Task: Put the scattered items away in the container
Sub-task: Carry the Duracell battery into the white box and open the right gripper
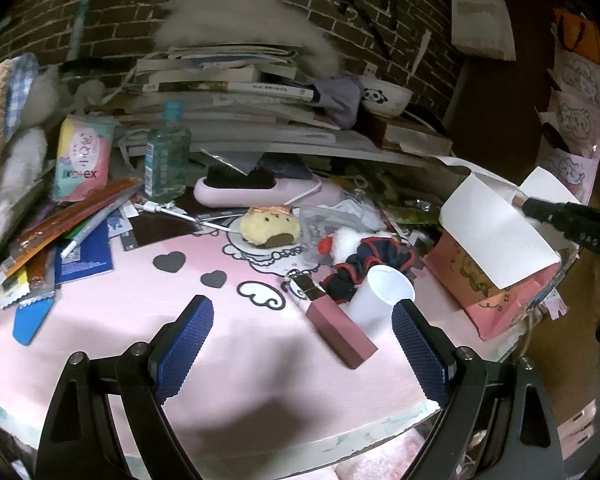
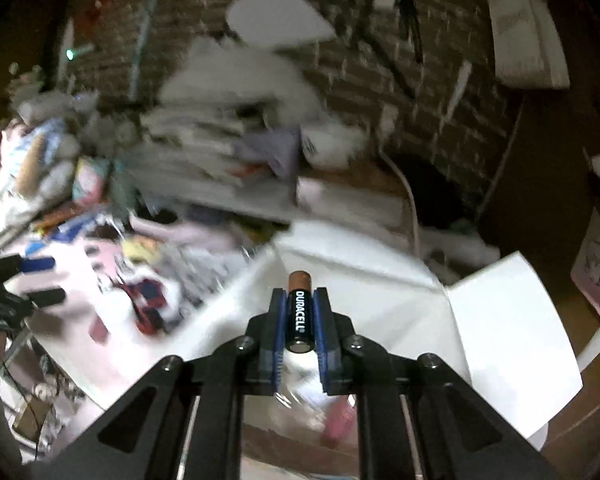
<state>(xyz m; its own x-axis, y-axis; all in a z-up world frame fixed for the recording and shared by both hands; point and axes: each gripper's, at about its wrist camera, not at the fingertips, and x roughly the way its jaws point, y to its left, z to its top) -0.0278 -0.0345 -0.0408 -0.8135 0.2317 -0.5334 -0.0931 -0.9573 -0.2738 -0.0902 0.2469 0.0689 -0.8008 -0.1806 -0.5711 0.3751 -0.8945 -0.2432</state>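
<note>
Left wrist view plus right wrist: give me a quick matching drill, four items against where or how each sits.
Items:
1. battery
2. paper cup
3. green bottle
4. yellow plush

States:
A. standing upright at the back, beside the Kotex pack
B. clamped between the right gripper pads
C. lying on its side beside the mauve box
D. resting on the pink mat in front of the pink power strip

Pairs: 1-B, 2-C, 3-A, 4-D

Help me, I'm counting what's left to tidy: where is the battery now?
In the right wrist view, the battery sits clamped between the right gripper pads, above the white box flaps.
</note>
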